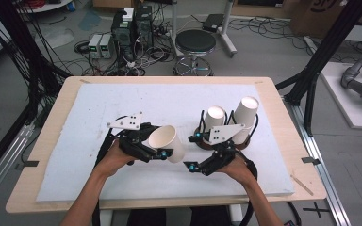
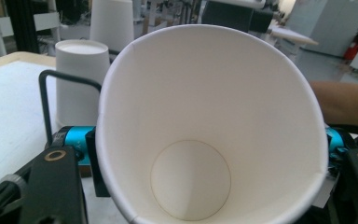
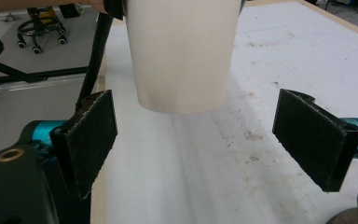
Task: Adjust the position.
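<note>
Nearest the high camera were the person's forearms, and the left gripper (image 1: 156, 146) was clamped across a white paper cup (image 1: 167, 141), held tipped on its side above the near middle of the white mat (image 1: 99, 103), mouth turned left toward the hand. In the left gripper view that cup (image 2: 205, 140) showed its empty inside and round bottom, the rim pressed slightly out of round between the pads. The right gripper (image 1: 191, 151), just right of it, stood wide with nothing between its pads (image 3: 88, 140), its camera looking at the cup's closed end (image 3: 182, 56) hanging just ahead of them.

Two more cups (image 1: 231, 117) stood bottom-up on a dark round holder (image 1: 245, 140) at the right, behind the right gripper.

The thin wall looked easy to crush: a harder squeeze from the left, or a second grip closing off-centre, could have creased it or popped it loose. If the right gripper had closed while the left kept hold, the two pulls could have twisted the cup. A wide swing of the right hand could also have knocked the upturned cups off their holder.

No brand, label or writing could be read on the cups or the mat.
</note>
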Demonstrator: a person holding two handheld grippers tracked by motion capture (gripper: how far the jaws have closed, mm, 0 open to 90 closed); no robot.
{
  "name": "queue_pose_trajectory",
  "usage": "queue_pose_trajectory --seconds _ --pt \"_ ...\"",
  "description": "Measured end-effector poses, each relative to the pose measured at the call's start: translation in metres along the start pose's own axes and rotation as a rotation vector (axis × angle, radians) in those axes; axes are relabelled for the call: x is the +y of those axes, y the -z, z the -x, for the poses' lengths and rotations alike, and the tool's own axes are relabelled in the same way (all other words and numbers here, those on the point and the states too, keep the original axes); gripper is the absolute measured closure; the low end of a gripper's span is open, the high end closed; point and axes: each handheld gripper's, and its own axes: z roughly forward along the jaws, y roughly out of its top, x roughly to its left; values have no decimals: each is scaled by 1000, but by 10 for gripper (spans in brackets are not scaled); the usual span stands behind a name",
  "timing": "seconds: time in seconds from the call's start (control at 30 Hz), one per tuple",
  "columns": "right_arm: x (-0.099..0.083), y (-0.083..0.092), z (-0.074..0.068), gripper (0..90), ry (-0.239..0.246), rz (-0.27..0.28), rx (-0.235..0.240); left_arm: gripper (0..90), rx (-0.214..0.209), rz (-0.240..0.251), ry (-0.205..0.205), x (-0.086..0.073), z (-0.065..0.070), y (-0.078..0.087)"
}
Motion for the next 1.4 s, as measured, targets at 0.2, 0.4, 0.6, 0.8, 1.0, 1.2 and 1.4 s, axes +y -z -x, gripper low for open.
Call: queue_pose_trajectory --seconds 0.2,0.4,0.6,0.8,1.0,1.2,1.4 --pt "-4 7 1 141 -9 10 -48 286 46 -19 -14 -1 2 9" --pt "-11 16 1 142 -23 14 -101 286 70 -39 -18 -2 3 13" --pt "-25 35 3 142 -46 36 -176 285 82 -76 -28 -4 3 13" --pt "-43 51 3 142 -62 51 -250 286 96 -100 -34 -5 4 12" --pt "-57 62 1 142 -91 45 -300 286 105 -112 -40 -5 4 12" --pt "-74 69 0 142 -136 29 -336 285 114 -144 -44 -7 4 11" --pt "-80 74 0 142 -148 29 -366 286 135 -176 -55 -9 4 14"
